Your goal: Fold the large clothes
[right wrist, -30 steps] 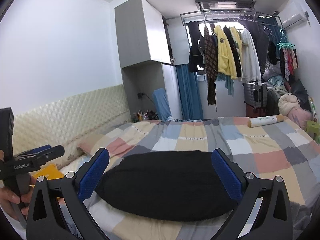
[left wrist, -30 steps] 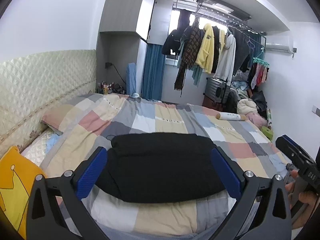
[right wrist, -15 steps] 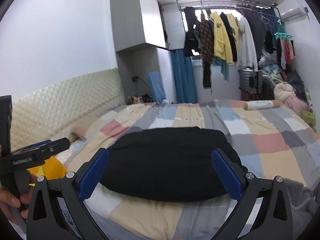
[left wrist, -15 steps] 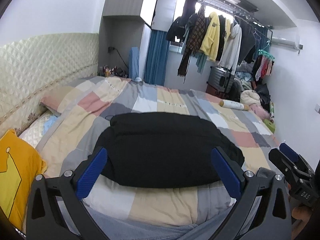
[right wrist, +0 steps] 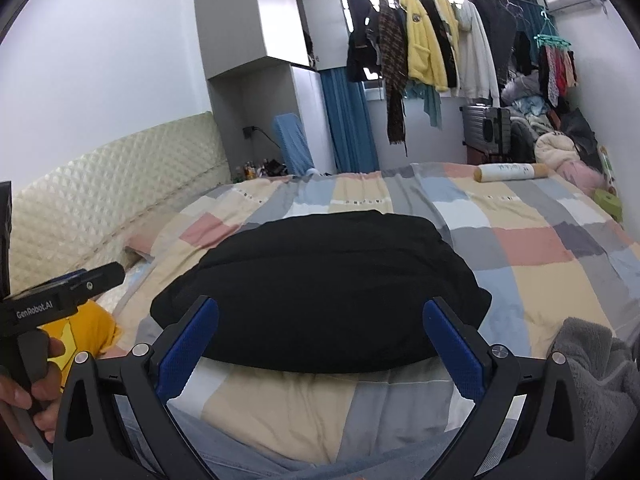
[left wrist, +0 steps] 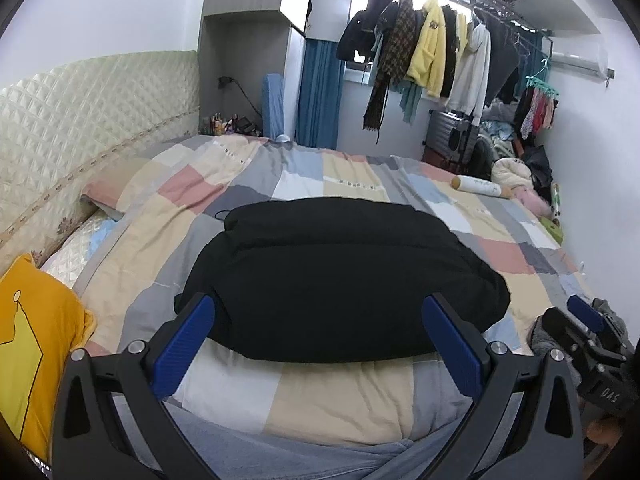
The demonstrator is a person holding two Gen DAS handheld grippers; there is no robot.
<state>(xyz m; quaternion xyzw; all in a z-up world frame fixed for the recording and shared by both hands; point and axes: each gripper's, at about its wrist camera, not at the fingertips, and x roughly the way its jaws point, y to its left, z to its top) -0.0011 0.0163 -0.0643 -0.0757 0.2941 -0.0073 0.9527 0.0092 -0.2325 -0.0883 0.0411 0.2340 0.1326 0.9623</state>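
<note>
A black garment [left wrist: 340, 276] lies folded into a thick rectangle on the patchwork bed cover [left wrist: 336, 396]; it also shows in the right wrist view [right wrist: 320, 288]. My left gripper [left wrist: 320, 340] is open and empty, held above the bed's near edge, just short of the garment. My right gripper [right wrist: 320, 340] is open and empty, in the same place on its side. Each gripper shows in the other's view: the right one at the lower right [left wrist: 584, 336], the left one at the left edge [right wrist: 64, 296].
A yellow pillow [left wrist: 28, 344] lies at the left by the quilted headboard [left wrist: 80, 120]. A grey fleece cloth [right wrist: 596, 384] lies at the bed's right edge. A white roll [right wrist: 508, 171] lies far right. Clothes hang on a rack [left wrist: 432, 48] at the window.
Both grippers have tilted downward and moved nearer the bed, so the black garment sits lower and larger in view. Both stay open. The garment has not moved.
</note>
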